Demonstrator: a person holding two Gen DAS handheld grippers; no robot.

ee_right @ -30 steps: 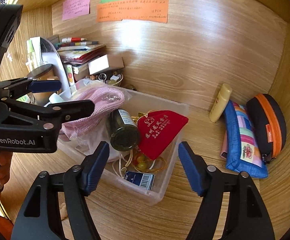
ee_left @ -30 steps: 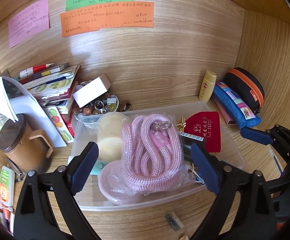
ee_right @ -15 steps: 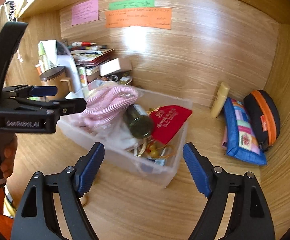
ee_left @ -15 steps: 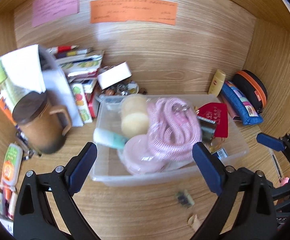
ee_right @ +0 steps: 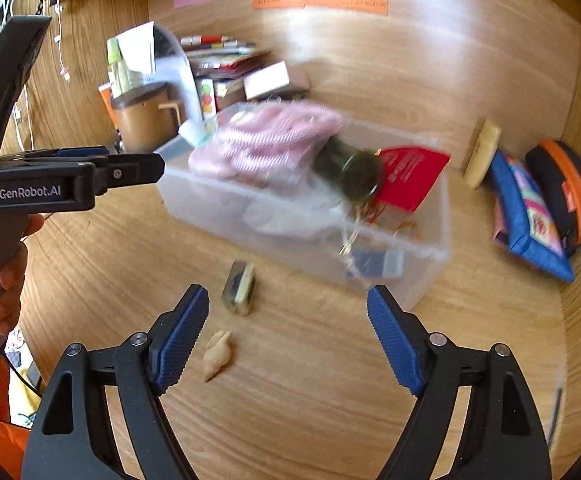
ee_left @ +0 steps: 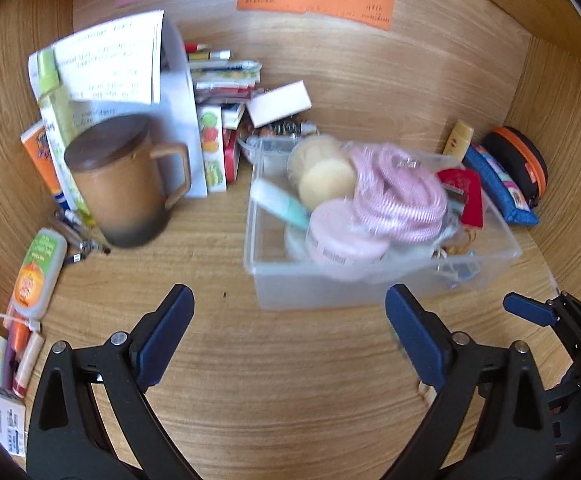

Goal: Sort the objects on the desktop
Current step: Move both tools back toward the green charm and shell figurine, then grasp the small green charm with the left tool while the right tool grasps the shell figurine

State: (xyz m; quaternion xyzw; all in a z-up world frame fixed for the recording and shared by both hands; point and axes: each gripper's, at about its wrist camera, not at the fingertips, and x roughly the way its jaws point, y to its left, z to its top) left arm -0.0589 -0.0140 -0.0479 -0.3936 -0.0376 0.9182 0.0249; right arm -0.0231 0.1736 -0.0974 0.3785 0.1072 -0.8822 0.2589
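Note:
A clear plastic bin (ee_left: 278, 284) (ee_right: 430, 248) stands on the wooden desk, holding a bagged pink rope (ee_left: 394, 196) (ee_right: 274, 136), a pink round case (ee_left: 342, 236), a red pouch (ee_left: 466, 192) (ee_right: 406, 180), a dark jar (ee_right: 354, 168) and small items. My left gripper (ee_left: 286, 332) is open and empty, in front of the bin's left part. My right gripper (ee_right: 288, 332) is open and empty, in front of the bin. A small block (ee_right: 239, 288) and a beige shell-like piece (ee_right: 217, 354) lie on the desk near its left finger.
A brown lidded mug (ee_left: 126, 192) (ee_right: 146, 120), papers and stacked books (ee_left: 218, 92) stand at the back left. A yellow tube (ee_left: 459, 140) (ee_right: 482, 152), blue pouch (ee_left: 498, 184) (ee_right: 530, 216) and black-orange case (ee_left: 522, 160) (ee_right: 570, 192) lie at the right wall. Small tubes (ee_left: 38, 268) lie at the left.
Both grippers have pulled back from the bin, so it looks smaller and farther. The left view has shifted left, showing the mug in full. The small block and shell piece have come into the right view.

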